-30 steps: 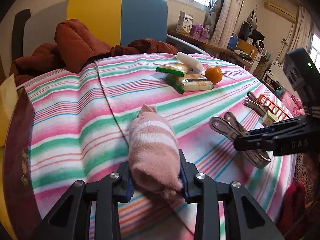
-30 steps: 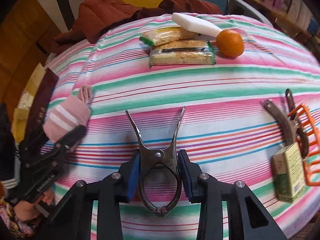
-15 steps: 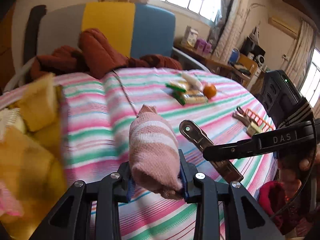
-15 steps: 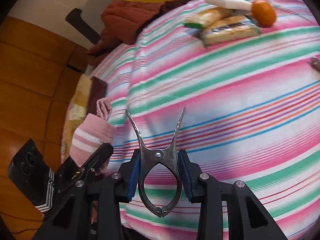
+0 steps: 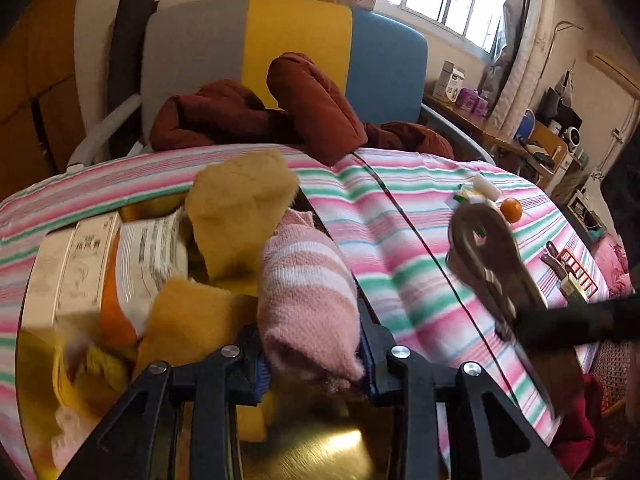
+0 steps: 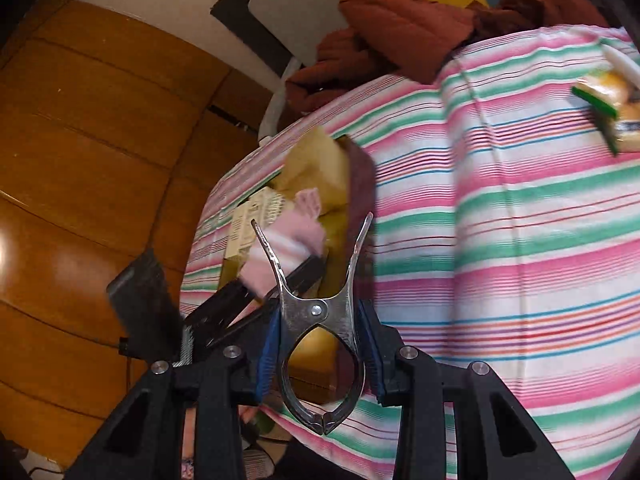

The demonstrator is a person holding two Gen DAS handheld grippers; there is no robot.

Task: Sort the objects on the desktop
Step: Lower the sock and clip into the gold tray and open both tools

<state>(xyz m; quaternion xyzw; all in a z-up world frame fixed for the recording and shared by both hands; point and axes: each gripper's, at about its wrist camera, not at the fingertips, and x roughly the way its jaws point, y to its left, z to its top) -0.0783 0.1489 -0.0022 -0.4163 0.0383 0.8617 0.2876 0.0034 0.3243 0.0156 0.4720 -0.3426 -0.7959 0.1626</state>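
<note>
The left gripper (image 5: pixel 310 360) has its jaws closed on a rolled pink sock (image 5: pixel 306 292), held just above a gold-lined box (image 5: pixel 320 452) at the left edge of the bench (image 5: pixel 400 240). The sock looks light and soft; it squashes between the pads and should not slip, and a hold across the thick middle of the roll, as here, seems safest, since the loose cuff would likely unroll.

The right gripper (image 6: pixel 320 344) has its jaws clamped on a metal clip (image 6: pixel 318 320), pinched at the pivot with the two thin handles pointing away. The clip is probably stiff, smooth and springy, so it could twist or slide on the pads; gripping at the pivot or the flat sides seems steadier than at the handles.

Inside the box, just left of the sock, lie yellow socks (image 5: pixel 240 208) and cartons (image 5: pixel 76 268), partly piled over one another. The bottom of the box is mostly covered, its near wall is cut off by the gripper, and motion blur smears the clip in the left view. Snack packets (image 6: pixel 612 108) far from the box are too blurred to read.
</note>
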